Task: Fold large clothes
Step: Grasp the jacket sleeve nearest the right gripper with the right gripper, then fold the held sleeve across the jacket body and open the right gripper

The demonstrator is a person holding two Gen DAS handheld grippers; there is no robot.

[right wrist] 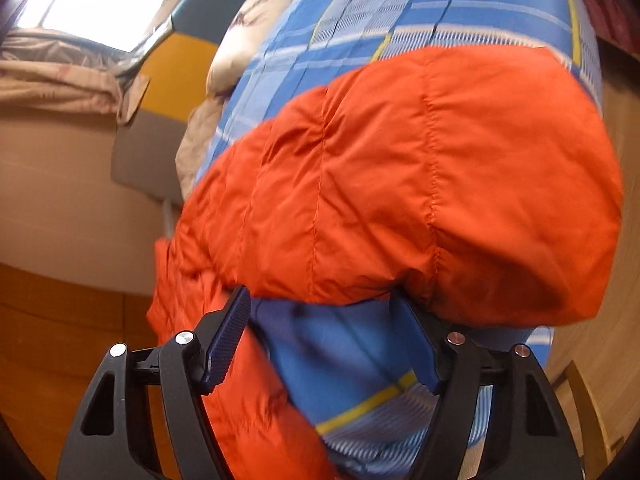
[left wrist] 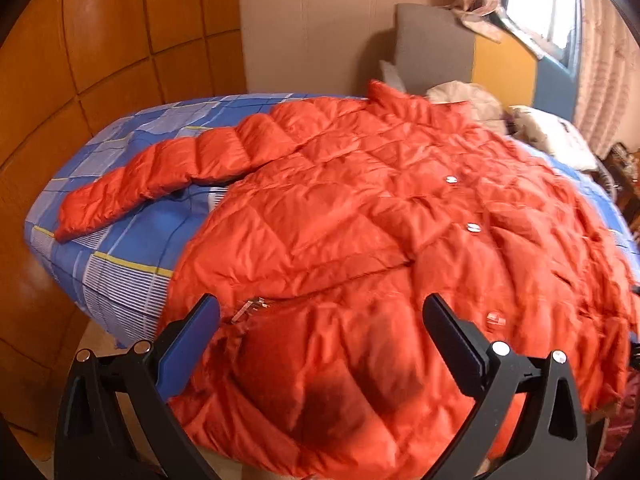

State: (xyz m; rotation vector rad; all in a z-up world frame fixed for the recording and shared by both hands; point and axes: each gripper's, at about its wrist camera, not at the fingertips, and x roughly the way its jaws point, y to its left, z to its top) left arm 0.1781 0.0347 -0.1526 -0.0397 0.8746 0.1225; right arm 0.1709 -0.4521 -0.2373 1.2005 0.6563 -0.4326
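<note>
One orange jacket point(left wrist: 360, 220) spread on bed point(left wrist: 120, 256) | left gripper point(left wrist: 320, 320) fingers apart | right gripper point(right wrist: 324, 320) fingers apart

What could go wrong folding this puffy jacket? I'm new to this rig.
The orange jacket hangs over the bed's near edge, so it may slide off when tugged. The right tongs are open beside a bulky sleeve; slick padding may slip out. The left tongs could snag the zipper pull.

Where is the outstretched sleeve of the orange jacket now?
In the left wrist view, the sleeve lies at the left on the blue checked bedsheet, reaching from the jacket toward the wooden wall panels.
</note>
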